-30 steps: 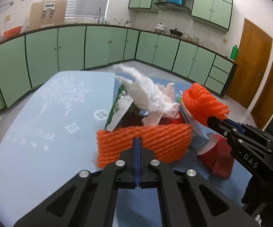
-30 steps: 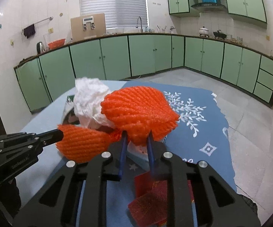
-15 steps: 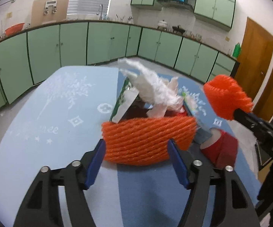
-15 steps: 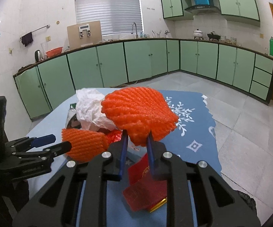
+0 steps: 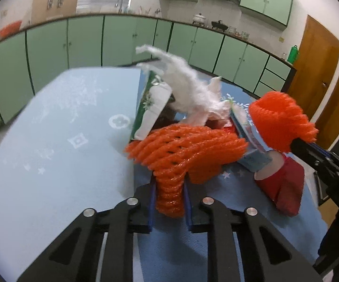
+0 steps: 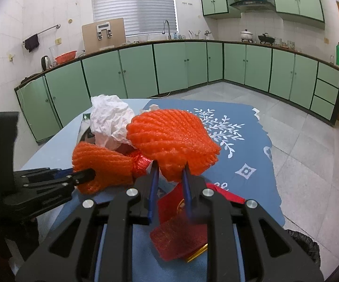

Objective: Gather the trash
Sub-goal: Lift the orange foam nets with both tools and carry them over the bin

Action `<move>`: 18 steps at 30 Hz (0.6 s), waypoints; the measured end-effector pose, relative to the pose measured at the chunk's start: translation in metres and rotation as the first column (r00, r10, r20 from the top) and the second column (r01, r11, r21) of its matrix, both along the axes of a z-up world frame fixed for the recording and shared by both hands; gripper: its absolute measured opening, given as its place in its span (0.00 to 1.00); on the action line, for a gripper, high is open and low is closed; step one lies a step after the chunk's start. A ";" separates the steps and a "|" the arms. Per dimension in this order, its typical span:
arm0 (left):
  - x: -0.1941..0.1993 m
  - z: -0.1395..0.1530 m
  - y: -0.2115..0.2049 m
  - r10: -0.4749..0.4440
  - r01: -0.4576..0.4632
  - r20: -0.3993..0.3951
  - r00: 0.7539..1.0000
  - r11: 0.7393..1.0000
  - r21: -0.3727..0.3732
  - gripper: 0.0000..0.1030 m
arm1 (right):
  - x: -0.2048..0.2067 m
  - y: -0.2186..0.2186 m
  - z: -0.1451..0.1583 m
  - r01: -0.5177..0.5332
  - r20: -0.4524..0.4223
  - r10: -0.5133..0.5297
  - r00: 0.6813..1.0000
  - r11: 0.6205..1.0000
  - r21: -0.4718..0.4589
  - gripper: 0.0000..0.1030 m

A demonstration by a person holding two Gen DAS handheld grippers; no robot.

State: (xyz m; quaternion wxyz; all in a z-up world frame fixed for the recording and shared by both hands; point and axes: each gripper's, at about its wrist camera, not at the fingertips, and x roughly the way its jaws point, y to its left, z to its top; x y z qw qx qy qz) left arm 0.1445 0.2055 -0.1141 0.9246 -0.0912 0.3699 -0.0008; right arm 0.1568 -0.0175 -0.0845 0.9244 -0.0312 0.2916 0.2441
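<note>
Orange foam netting fills the middle of both my views. My left claw [image 5: 168, 196] is clenched on one foam net sleeve [image 5: 183, 155], its lower end squeezed between the blue pads low in the centre of the left wrist frame, while the rest fans out up and to the right over the pile. In the right wrist frame that same sleeve [image 6: 103, 164] sits at centre left, with my left claw's black fingers reaching in from the left edge.

My right claw [image 6: 169, 181] grips a second foam net [image 6: 173, 138], bunched into a rounded fan just above the pads at frame centre. In the left wrist frame this second net [image 5: 279, 122] shows at the right, held at the tip of the black fingers coming in from the lower right.

Behind both nets lies the rest of the pile: a crumpled white tissue [image 5: 190, 89] above centre, a green and white carton [image 5: 149, 112] leaning to its left, and a light blue box [image 5: 249, 148] tilted between the two nets. Red packets [image 5: 284, 185] lie at lower right of the left view, and in the right view they [image 6: 181, 232] sit under my right claw's fingers, near the bottom.

All of it rests on a blue tablecloth [image 6: 247, 155] with white leaf and flower prints. Green kitchen cabinets [image 6: 174, 68] line the upper background.
</note>
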 end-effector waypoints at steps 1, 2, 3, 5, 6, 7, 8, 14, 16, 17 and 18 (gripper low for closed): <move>-0.003 0.003 -0.001 -0.001 0.001 0.006 1.000 1.000 -0.002 0.18 | -0.001 0.000 0.001 0.000 0.003 0.000 1.000 1.000 0.000 0.18; -0.005 0.006 -0.002 -0.004 0.004 0.010 1.000 1.000 -0.010 0.18 | -0.002 0.000 0.003 0.001 0.007 -0.001 1.000 1.000 -0.002 0.18; -0.009 0.010 -0.002 -0.003 0.004 0.015 1.000 1.000 -0.019 0.18 | -0.002 0.001 0.006 0.001 0.013 -0.001 1.000 1.000 -0.002 0.18; -0.014 0.015 -0.003 -0.003 0.004 0.021 1.000 1.000 -0.029 0.18 | -0.004 -0.001 0.008 -0.001 0.020 0.000 1.000 1.000 0.005 0.18; -0.016 0.018 -0.004 -0.003 0.004 0.024 1.000 0.999 -0.039 0.18 | -0.006 -0.001 0.012 -0.002 0.026 0.002 1.000 1.000 0.011 0.17; -0.019 0.022 -0.003 -0.001 0.002 0.029 1.000 0.999 -0.052 0.18 | -0.006 -0.002 0.014 -0.003 0.029 0.002 1.000 1.000 0.014 0.17; -0.021 0.026 -0.003 0.007 -0.005 0.031 0.999 0.998 -0.060 0.18 | -0.008 -0.003 0.016 -0.003 0.034 0.003 0.999 1.000 0.018 0.17; -0.038 0.046 -0.007 -0.024 0.029 0.081 0.996 0.998 -0.064 0.18 | -0.016 -0.010 0.027 -0.004 0.045 0.002 0.999 0.999 0.034 0.15; -0.043 0.050 -0.011 -0.032 0.037 0.090 0.995 0.998 -0.057 0.18 | -0.019 -0.013 0.027 -0.004 0.041 0.003 0.999 0.999 0.035 0.15; -0.045 0.050 -0.012 -0.033 0.038 0.092 0.995 0.998 -0.053 0.18 | -0.019 -0.013 0.026 -0.004 0.037 0.003 0.999 0.999 0.037 0.15; -0.046 0.050 -0.013 -0.035 0.040 0.092 0.995 0.998 -0.049 0.18 | -0.020 -0.014 0.025 -0.005 0.032 0.003 0.999 0.999 0.040 0.14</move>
